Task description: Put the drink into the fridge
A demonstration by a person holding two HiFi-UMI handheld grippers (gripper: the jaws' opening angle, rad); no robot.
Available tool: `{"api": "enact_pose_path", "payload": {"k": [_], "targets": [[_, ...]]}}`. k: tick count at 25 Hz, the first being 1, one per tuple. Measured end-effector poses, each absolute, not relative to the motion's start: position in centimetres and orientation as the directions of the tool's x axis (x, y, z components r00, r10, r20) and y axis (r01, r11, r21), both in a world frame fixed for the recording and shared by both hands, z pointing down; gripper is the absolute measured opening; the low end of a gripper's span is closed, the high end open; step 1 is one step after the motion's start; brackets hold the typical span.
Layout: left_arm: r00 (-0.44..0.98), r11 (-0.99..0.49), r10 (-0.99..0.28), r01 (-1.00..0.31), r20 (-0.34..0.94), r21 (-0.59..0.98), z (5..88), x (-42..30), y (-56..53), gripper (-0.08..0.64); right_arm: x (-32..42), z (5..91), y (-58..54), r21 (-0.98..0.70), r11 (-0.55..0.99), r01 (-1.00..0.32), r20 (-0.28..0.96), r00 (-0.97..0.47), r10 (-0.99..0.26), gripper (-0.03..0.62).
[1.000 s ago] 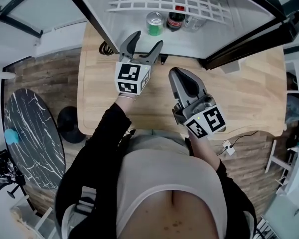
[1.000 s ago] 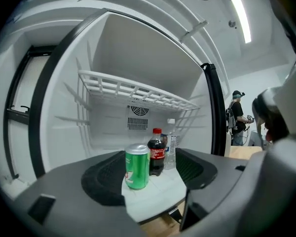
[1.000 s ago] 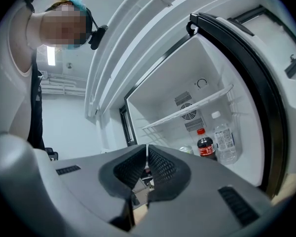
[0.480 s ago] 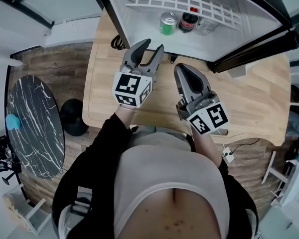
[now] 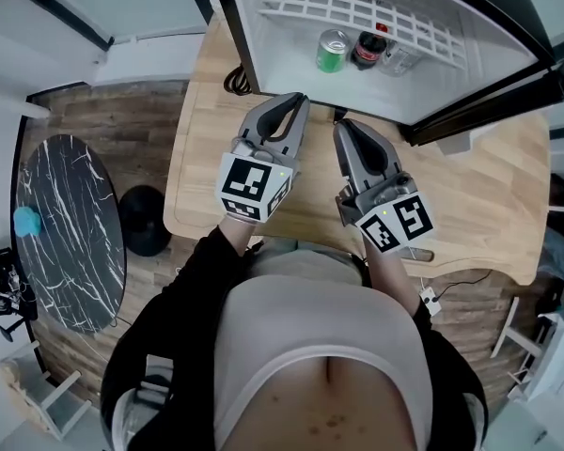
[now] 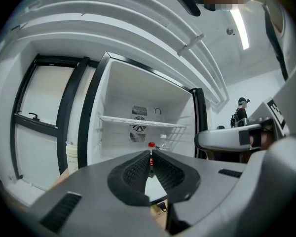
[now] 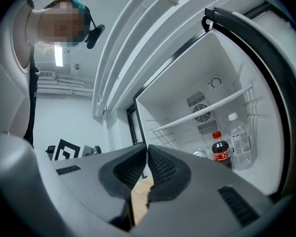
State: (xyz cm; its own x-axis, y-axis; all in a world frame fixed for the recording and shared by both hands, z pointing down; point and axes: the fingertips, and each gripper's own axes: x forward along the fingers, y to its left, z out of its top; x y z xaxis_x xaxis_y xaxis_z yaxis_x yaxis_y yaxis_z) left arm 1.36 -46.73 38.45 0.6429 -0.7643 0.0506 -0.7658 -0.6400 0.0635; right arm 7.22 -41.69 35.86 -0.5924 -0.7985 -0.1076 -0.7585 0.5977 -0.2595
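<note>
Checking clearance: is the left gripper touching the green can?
Apart. The head view shows white fridge floor between the green can and the left gripper, whose jaws just closed on nothing.

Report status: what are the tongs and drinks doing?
Left tongs just closed, empty. Right tongs shut, empty. Inside open fridge: can, cola bottle, water bottle. Nothing blocking.

On the light wooden tabletop (image 5: 479, 186), the open white fridge (image 5: 282, 64) stands at 12 o'clock and holds, left to right, the green metal can (image 5: 332, 50), the red-capped dark cola bottle (image 5: 368, 50) and the clear plastic water bottle (image 5: 399, 59), while the round black marble table (image 5: 66, 242) stands at 9 o'clock.
</note>
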Motion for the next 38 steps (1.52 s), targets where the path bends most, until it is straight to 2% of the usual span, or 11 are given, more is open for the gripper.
{"api": "enact_pose_path", "payload": {"k": [23, 30, 38], "targets": [[0.748, -0.747, -0.664, -0.663, -0.013, 0.052, 37.0, -0.4, -40.5, 0.006, 3.8, 36.6, -37.9, -0.253, 0.568, -0.783, -0.128, -0.555, -0.822, 0.032], [0.734, -0.735, -0.678, -0.677, -0.033, 0.045, 35.4, 0.4, -37.9, 0.006, 4.3, 35.7, -34.9, -0.166, 0.589, -0.791, -0.129, -0.574, -0.808, 0.032], [0.707, -0.708, -0.706, -0.703, -0.04, 0.073, 35.5, 2.1, -32.4, 0.006, 6.8, 36.0, -29.3, -0.169, 0.604, -0.779, -0.123, -0.591, -0.797, 0.032]]}}
